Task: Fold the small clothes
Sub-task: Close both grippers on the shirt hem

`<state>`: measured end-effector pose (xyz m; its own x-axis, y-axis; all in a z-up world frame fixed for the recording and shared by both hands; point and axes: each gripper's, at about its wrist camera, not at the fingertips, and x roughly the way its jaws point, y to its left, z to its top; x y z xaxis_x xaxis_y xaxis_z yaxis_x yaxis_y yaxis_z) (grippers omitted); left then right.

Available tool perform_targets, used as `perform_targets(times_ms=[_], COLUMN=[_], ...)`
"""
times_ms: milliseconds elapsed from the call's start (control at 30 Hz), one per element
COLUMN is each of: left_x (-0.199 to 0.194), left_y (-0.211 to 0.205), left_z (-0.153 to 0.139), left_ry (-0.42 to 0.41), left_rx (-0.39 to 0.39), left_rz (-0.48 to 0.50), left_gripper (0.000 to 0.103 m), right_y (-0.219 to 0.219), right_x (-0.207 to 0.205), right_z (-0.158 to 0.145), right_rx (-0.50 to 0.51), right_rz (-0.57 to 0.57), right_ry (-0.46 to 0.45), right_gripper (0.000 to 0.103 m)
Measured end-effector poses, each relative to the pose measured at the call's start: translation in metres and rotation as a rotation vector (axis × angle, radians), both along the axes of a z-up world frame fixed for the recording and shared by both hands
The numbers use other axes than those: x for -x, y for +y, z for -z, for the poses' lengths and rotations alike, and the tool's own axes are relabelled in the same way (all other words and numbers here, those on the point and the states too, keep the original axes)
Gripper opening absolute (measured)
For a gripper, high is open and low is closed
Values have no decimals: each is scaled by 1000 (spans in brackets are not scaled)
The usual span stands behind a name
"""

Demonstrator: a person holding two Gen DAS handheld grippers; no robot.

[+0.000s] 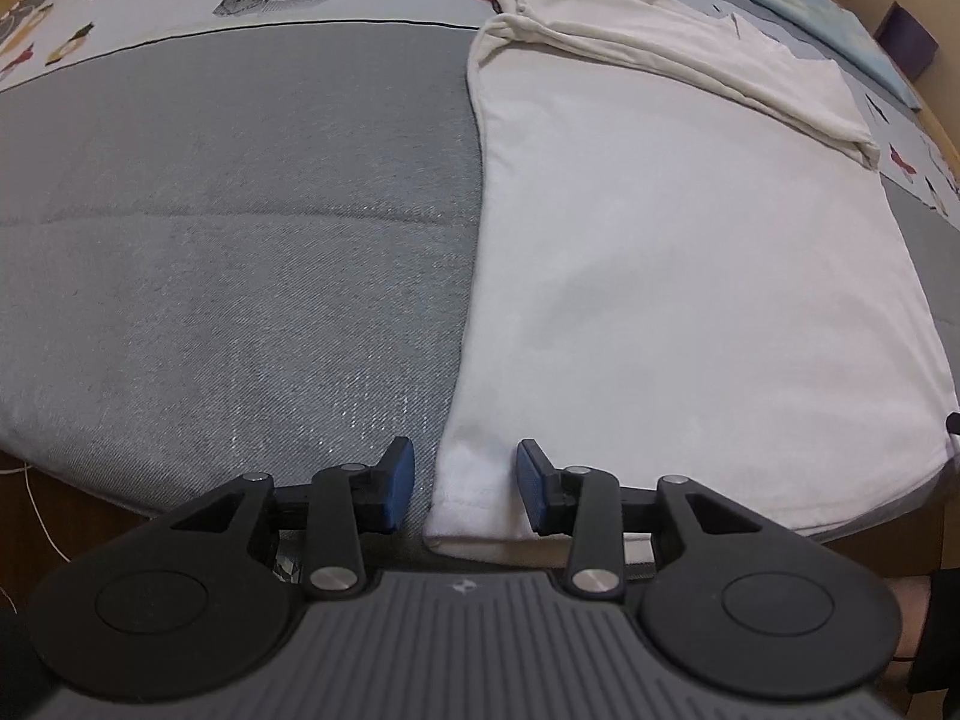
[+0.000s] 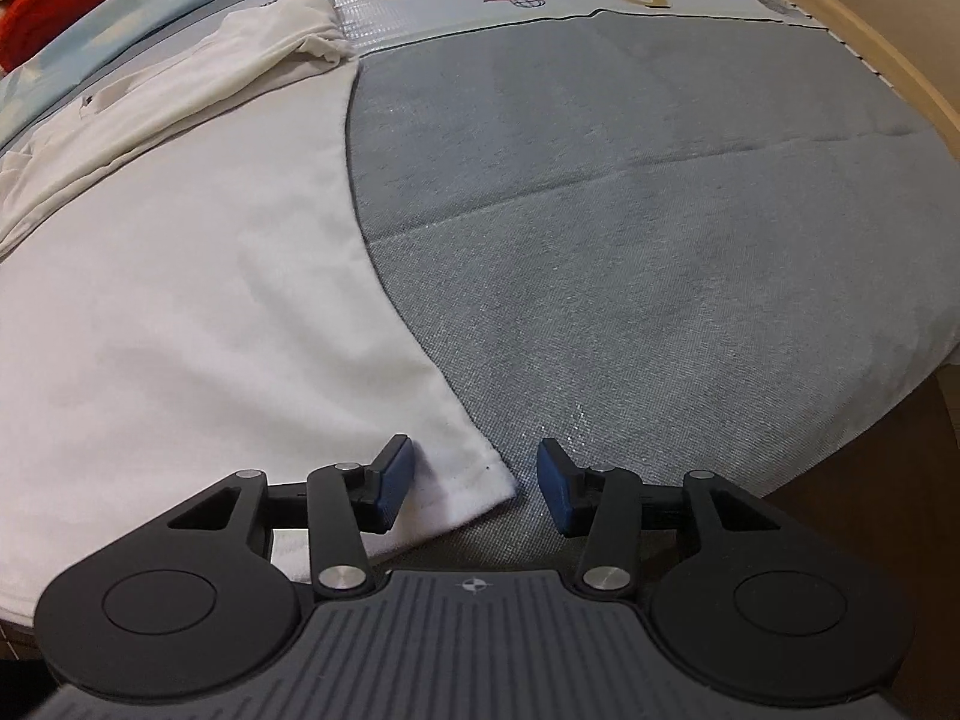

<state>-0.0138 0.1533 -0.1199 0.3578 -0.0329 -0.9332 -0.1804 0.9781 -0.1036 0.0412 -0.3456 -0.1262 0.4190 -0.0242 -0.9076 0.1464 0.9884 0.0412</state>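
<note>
While the white, thin knit cotton garment (image 1: 690, 276) lies spread flat on the grey woven bed cover (image 1: 228, 228), its near hem runs along the near edge of the mattress, and its far part is already turned back on itself in a loose cream-white band with rumpled folds. The left gripper (image 1: 465, 489) hangs over the garment's near left corner, blue pads apart, with the stitched hem corner lying between them but not pinched. The right gripper (image 2: 474, 489) stands likewise over the near right corner, jaws parted; its left pad is over the cloth, its right pad over bare grey cover, and nothing is clamped.

By its look this cloth is light, limp and quite without stiffness: it will drape and sag from whatever points hold it, and a single layer could slide out of a shallow nip. The doubled, stitched hem at each near corner seems the soundest place to take hold, both pads well over the edge so they catch the hem and not the cover beneath. It is not fragile, though uneven pulling would likely skew the fold or drag the far band out of line
</note>
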Motion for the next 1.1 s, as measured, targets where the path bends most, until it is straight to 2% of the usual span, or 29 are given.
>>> perform_targets(times_ms=[233, 300, 333, 367, 433, 500, 533, 667, 967, 1033, 1067, 1100], left_x=[-1, 0, 1, 2, 3, 3, 4, 3, 3, 4, 4, 5], left_y=[-6, -7, -7, -6, -3, 1, 2, -2, -1, -1, 1, 3], left_z=[1, 0, -1, -3, -7, -8, -8, -3, 0, 0, 0, -1], left_ry=[-9, -14, -20, -26, -44, -50, -47, -14, -9, -12, -15, -18], left_rx=[-15, -10, -12, -13, -10, 7, 17, 24, 29, 32, 35, 43], left_rz=[18, 27, 29, 25, 4, -18, -23, 4, -1, 2, -1, -9], left_gripper=[40, 28, 16, 14, 14, 14, 14, 16, 15, 12, 7, 7], right_y=[-5, -5, -5, -3, 1, 4, 5, 0, -5, -4, -3, -1], right_x=[5, 6, 6, 6, 7, 6, 6, 5, 4, 5, 5, 5], right_z=[-4, -4, -3, -3, -2, -3, -3, -4, -4, -3, -3, -3], right_rx=[16, 14, 15, 13, 3, -10, -12, -35, -62, -62, -57, -54], right_rz=[23, 27, 22, 11, -24, -52, -56, -22, -12, -18, -30, -41], right_ry=[0, 2, 4, 6, 8, -1, -6, -5, 0, 3, 3, 1], right_gripper=[50, 50, 50, 50, 47, 28, 26, 26, 28, 28, 26, 20])
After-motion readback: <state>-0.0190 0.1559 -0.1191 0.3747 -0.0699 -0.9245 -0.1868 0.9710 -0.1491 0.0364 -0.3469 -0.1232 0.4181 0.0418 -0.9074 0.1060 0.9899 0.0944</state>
